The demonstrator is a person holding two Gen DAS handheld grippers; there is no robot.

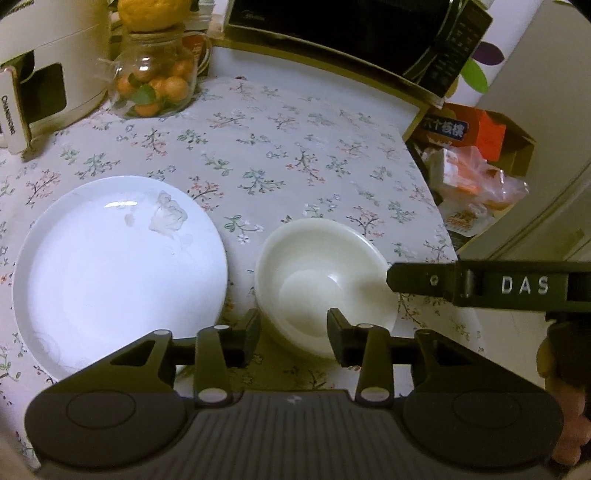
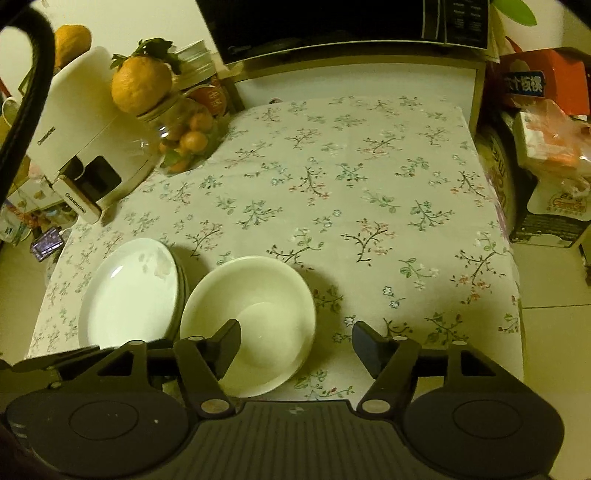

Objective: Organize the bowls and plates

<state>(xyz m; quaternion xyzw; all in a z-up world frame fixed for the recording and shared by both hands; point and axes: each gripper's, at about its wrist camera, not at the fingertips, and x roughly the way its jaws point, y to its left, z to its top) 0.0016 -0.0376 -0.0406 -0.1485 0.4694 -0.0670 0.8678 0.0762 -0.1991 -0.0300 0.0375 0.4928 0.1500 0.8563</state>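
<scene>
Both open tongs [image 2: 295,345] astride bowl [image 2: 255,314] rim

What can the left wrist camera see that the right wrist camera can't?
Only the left wrist view shows the right gripper's finger marked DAS reaching in from the side, with part of the person's hand behind it.

Only the right wrist view shows that the plates are a stack, plus the tiled floor and the purple thing past the table's left edge.

Both show the white bowls, the floral tablecloth, the jar of small oranges, the white appliance and the microwave.
</scene>
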